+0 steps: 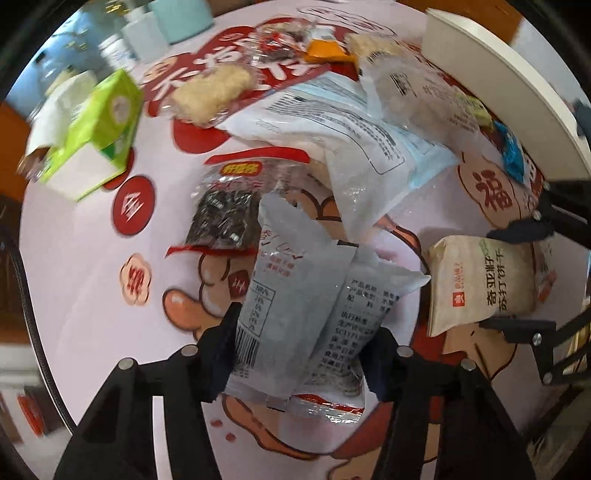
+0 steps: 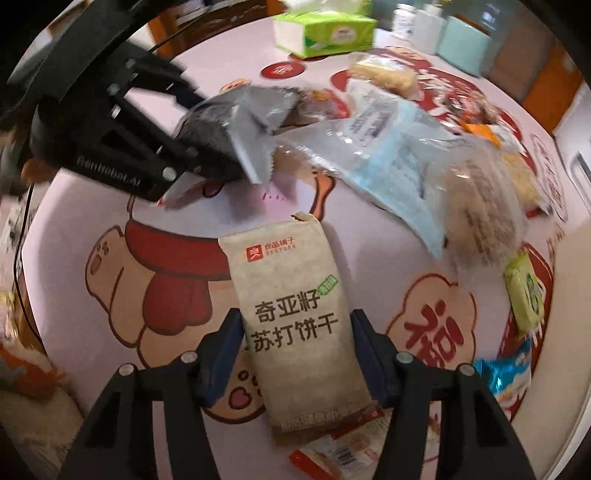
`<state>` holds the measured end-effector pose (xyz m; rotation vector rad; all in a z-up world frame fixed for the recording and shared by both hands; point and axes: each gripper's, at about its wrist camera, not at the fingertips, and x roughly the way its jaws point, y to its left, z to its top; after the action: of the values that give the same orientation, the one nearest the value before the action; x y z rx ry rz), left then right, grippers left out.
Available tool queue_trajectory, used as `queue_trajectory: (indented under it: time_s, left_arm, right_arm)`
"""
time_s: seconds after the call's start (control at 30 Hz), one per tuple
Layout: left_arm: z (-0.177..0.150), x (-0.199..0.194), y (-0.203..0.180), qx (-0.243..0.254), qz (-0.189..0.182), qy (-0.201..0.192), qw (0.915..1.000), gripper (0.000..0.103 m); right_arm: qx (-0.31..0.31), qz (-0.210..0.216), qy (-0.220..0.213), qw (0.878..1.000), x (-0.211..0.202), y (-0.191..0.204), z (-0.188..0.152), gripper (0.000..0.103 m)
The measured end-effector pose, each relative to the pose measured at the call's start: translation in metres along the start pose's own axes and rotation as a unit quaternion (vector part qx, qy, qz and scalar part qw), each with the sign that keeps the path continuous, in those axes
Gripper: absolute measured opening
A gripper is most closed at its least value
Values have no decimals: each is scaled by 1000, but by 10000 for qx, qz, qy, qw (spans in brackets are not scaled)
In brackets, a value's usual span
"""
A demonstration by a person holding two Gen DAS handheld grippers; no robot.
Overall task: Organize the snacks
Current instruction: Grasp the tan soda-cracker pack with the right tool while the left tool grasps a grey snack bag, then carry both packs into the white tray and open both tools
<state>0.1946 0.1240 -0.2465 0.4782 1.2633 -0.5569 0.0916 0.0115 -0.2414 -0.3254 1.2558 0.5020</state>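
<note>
My left gripper [image 1: 301, 350] is shut on a grey snack packet [image 1: 295, 295] and holds it above the table; it also shows in the right wrist view [image 2: 199, 166] with the grey packet [image 2: 236, 122]. My right gripper [image 2: 295, 354] is shut on a tan cracker packet [image 2: 299, 317] with dark Chinese lettering; that packet shows at the right of the left wrist view [image 1: 480, 284]. A pile of loose snacks lies beyond: a white and blue bag [image 1: 354, 136], a seaweed packet [image 1: 225, 214], puffed rice bars [image 1: 214, 92].
The round table has a pink cloth with red cartoon prints [image 2: 436, 328]. A green tissue box [image 2: 325, 33] and pale cups [image 2: 461, 40] stand at the far side. A white tray rim [image 1: 498, 74] is at the right. Small green [image 2: 524, 291] and blue [image 2: 506, 373] packets lie near the right gripper.
</note>
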Motion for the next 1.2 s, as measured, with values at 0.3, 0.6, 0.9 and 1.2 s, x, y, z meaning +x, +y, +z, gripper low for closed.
queue_trajectory:
  time_s: [0.3, 0.6, 0.9, 1.2]
  left_arm:
    - [-31, -79, -25, -760, 270, -870, 9929, 55]
    - [-7, -142, -83, -754, -46, -1294, 9887, 55]
    - [59, -174, -167, -533, -116, -1719, 9836, 54]
    - [132, -168, -268, -476, 80, -1665, 9849, 54]
  right_arm:
    - [944, -95, -879, 9916, -73, -13, -14, 59]
    - [2052, -415, -1734, 9623, -161, -41, -45, 59]
    - [2966, -1052, -2244, 9223, -234, -106, -100, 59]
    - [3250, -1445, -2063, 9116, -254, -198, -149, 59]
